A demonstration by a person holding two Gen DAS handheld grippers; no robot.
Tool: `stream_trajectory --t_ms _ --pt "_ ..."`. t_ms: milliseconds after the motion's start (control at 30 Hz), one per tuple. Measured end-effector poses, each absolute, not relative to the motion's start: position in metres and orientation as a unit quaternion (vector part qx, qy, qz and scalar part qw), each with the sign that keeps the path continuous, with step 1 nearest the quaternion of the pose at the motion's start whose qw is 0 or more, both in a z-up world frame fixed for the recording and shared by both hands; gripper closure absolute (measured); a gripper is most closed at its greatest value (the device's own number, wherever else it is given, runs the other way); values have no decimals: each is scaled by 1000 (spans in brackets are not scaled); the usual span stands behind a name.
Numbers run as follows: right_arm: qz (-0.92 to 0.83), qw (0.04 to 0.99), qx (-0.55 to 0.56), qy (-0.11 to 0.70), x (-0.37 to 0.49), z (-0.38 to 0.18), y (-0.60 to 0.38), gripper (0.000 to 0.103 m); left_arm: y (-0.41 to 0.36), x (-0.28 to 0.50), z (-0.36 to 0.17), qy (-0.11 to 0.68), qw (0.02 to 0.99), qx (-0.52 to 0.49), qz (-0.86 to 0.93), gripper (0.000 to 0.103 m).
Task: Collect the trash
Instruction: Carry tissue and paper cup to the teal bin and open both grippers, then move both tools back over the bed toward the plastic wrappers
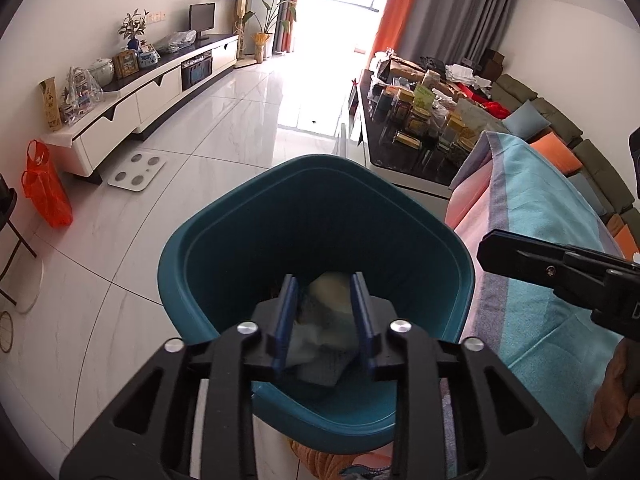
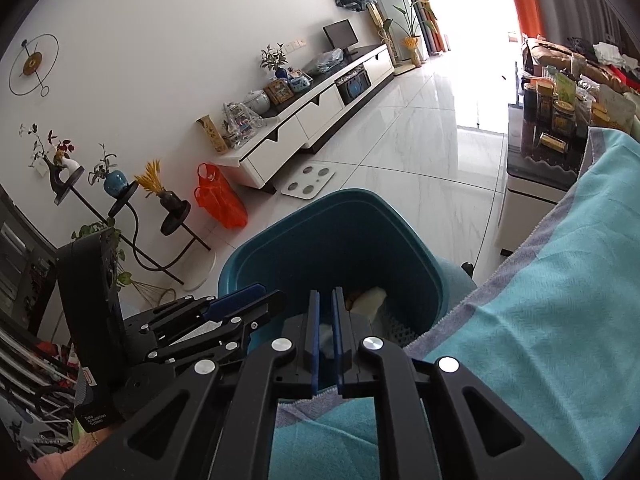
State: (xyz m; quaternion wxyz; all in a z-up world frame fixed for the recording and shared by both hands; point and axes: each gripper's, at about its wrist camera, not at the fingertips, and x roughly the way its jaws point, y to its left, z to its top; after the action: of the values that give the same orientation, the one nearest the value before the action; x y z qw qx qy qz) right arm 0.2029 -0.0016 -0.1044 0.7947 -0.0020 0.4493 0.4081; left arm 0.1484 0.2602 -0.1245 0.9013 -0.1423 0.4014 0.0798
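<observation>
While over one bin [image 1: 224,240], two claws

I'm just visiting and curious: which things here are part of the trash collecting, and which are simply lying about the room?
Part of the job:
teal bin
crumpled trash between the left gripper fingers, over the bin
right gripper, shut

Just lying about:
orange plastic bag
bathroom scale
turquoise blanket
jars on the dark table
</observation>
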Motion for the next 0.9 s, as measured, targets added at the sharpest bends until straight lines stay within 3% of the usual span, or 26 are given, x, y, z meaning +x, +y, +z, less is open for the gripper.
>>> stream_trajectory --t_ms 133,367,533,700,900 --pt "410 795 9 446 198 -101 -13 97 259 144 -119 387 908 -142 80 67" --pt "418 813 12 406 173 -76 -54 88 235 113 -86 333 934 -116 60 44" --pt "412 836 10 363 148 -55 -97 77 200 89 -58 282 955 -90 15 29" --pt "384 864 21 323 123 -39 -154 67 149 70 -38 245 967 -62 -45 8" --pt "327 893 44 307 104 -37 -228 64 83 67 -31 236 963 -32 -124 6"
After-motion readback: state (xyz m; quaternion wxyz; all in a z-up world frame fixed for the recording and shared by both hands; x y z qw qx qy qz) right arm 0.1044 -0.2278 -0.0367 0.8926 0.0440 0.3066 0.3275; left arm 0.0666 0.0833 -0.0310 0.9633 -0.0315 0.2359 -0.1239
